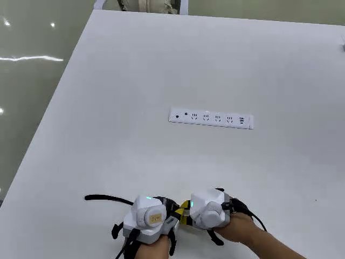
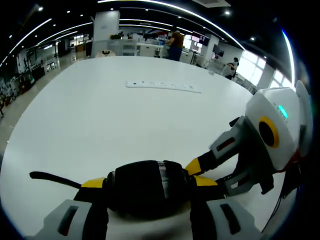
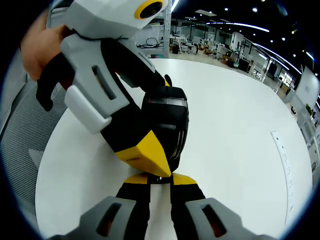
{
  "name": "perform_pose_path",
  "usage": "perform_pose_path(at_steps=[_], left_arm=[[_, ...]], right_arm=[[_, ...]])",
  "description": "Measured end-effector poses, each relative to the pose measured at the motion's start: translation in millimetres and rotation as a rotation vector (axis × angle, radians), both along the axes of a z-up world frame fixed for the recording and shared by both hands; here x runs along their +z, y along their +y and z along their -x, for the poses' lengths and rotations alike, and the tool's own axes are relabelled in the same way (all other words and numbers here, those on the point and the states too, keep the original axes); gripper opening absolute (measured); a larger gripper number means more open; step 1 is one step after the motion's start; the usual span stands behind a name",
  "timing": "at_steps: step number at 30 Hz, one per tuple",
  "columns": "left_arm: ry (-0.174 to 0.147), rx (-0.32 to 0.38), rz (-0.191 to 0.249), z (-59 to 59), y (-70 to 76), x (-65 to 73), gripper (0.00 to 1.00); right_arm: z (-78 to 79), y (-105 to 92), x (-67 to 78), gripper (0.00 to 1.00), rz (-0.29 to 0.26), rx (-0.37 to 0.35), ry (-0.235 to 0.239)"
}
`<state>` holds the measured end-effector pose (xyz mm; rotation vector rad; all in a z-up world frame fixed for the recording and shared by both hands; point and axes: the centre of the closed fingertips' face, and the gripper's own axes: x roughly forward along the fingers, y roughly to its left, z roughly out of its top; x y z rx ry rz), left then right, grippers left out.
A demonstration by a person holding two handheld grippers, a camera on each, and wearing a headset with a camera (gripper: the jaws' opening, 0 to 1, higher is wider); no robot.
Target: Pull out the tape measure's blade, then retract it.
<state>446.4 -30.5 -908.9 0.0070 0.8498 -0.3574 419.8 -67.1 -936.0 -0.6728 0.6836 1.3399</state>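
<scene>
Clamping the black tape measure (image 2: 150, 192) across its round case with the left gripper (image 2: 149, 181), jaws spread wide around it and yellow pads (image 2: 93, 182) pressing on either flank. Holding it just above the white table (image 1: 161, 70), close to the near edge. Meeting it head-on with the right gripper (image 3: 160, 179), jaws drawn almost together at the case's mouth. Nipping what looks like the blade tip (image 3: 160, 180) there, too small to make out clearly, with no length of blade showing between case and jaws. Trailing a black wrist strap (image 1: 108, 198) leftward over the tabletop. Leaving a white power strip (image 1: 210, 118) well apart, farther back on the table.
</scene>
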Motion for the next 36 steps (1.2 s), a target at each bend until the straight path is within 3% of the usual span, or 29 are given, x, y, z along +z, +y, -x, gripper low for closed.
perform_pose_path(at_steps=[23,36], left_arm=[[-0.008,-0.028,-0.008,2.4,0.1,-2.3,0.65],[-0.033,-0.041,-0.016,0.3,-0.6,4.2,0.7]], right_arm=[[-0.4,0.7,-0.4,0.16,0.008,-0.018,-0.011],[-1.9,-0.3,3.1,0.23,-0.02,-0.088,-0.003]])
